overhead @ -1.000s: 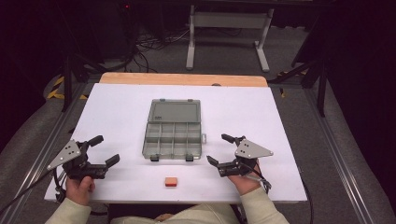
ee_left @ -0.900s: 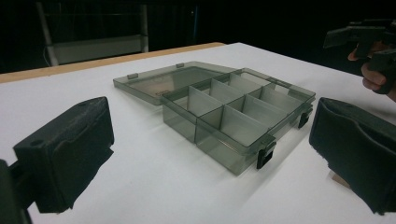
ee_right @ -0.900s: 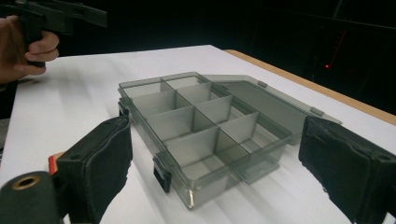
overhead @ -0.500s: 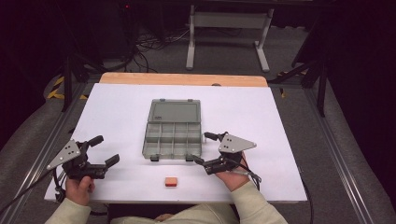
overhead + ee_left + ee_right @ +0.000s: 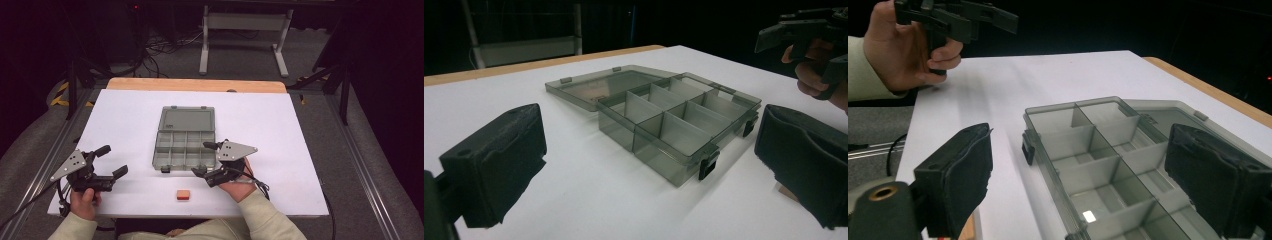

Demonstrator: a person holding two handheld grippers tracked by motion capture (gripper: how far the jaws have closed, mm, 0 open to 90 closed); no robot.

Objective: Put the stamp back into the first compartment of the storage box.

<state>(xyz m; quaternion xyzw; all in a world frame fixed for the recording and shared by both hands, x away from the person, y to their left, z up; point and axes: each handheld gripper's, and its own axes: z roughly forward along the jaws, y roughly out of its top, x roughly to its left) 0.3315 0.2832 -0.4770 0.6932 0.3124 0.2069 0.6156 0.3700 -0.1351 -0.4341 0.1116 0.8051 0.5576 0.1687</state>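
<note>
Both claws, left claw (image 5: pixel 111 161) and right claw (image 5: pixel 203 159), gape empty beside one eight-compartment organizer box (image 5: pixel 184 139) and one orange block (image 5: pixel 183 194).

one open box (image 5: pixel 186 140) with eight compartments and two black latches, one lid (image 5: pixel 187 119), one small orange block (image 5: pixel 183 195), two grippers, left (image 5: pixel 111 161) and right (image 5: pixel 205 159), one white table (image 5: pixel 280 150)

The open box (image 5: pixel 186 141) sits mid-table — the right gripper (image 5: pixel 206 160) just beside its near right corner, jaws apart; the small orange block (image 5: pixel 183 194) lies nearer the person.
</note>
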